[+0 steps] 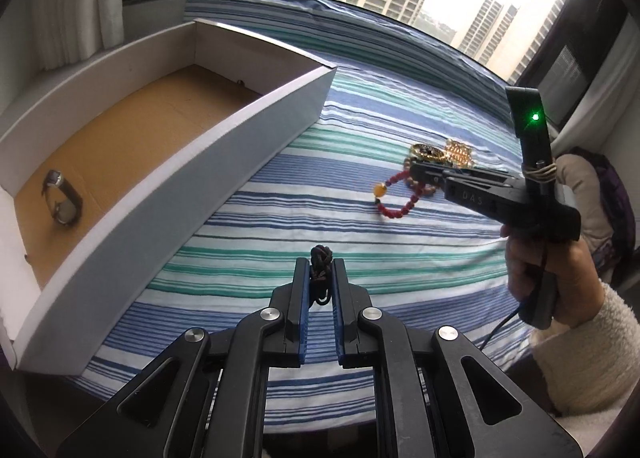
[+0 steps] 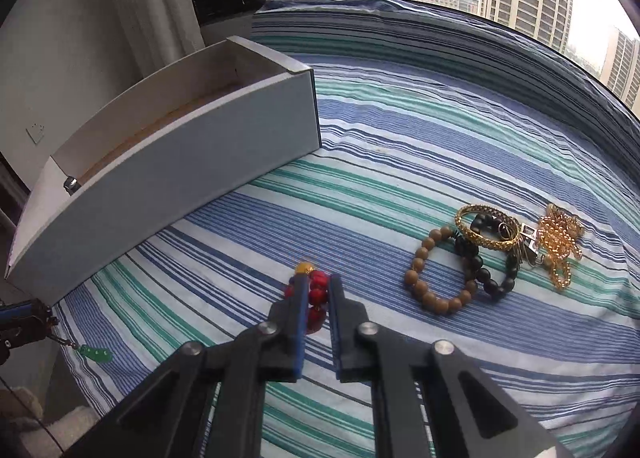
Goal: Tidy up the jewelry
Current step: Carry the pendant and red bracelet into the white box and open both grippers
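One watch point(image 1: 62, 198) lies in the box point(image 1: 224, 162); left gripper point(image 1: 320, 270) clenches a corded pendant point(image 2: 95, 354), right gripper point(image 2: 318, 290) a red bracelet point(image 2: 318, 286), several pieces point(image 2: 492, 250) remaining on the bed point(image 2: 400, 138).

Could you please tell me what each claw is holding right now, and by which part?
The left claw grips a dark knotted cord with a green pendant dangling. The right claw pinches the red bead bracelet across its beads.

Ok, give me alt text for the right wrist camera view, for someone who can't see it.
The right gripper is shut on a red bead bracelet on a striped bedsheet. To its right lies a pile of bracelets: wooden beads, black beads, a gold bangle and a gold chain. An open white box sits to the left.
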`<state>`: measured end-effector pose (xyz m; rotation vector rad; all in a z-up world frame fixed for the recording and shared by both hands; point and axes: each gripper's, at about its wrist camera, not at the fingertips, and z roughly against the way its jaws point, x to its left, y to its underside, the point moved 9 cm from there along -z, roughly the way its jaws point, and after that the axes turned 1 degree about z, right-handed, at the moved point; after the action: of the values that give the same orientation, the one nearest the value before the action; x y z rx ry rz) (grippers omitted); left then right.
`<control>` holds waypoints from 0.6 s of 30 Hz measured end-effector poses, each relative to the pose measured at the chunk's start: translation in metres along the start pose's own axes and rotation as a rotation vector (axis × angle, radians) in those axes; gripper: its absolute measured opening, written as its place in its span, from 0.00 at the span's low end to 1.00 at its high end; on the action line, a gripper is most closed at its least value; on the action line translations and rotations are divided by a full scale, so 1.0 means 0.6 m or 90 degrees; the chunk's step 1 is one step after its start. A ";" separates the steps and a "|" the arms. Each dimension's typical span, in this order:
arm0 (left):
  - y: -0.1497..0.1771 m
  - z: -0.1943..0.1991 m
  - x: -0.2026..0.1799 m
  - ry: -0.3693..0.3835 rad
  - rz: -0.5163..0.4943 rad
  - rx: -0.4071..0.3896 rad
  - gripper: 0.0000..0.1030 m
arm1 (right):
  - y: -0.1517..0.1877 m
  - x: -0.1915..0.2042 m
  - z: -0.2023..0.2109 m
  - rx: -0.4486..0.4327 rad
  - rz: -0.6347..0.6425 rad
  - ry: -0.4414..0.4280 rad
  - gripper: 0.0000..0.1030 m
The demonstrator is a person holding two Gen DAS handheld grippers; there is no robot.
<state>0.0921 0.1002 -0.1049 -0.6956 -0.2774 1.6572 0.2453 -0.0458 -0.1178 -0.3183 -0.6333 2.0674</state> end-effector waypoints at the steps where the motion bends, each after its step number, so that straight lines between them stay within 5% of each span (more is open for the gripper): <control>1: -0.007 0.011 0.001 0.005 0.003 -0.005 0.08 | -0.010 0.007 0.016 -0.008 0.003 -0.007 0.09; 6: -0.066 0.089 0.030 -0.006 0.020 -0.054 0.08 | -0.077 0.068 0.096 -0.054 0.029 -0.056 0.09; 11: -0.137 0.155 0.101 -0.069 0.045 -0.113 0.08 | -0.163 0.164 0.148 -0.095 0.066 -0.121 0.09; 18: -0.173 0.121 0.233 -0.147 0.126 -0.097 0.08 | -0.254 0.304 0.118 -0.094 0.120 -0.178 0.09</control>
<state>0.1253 0.2708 -0.0312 -0.6606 -0.5182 1.9237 0.2216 0.1531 0.0288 -0.1790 -0.9588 2.2715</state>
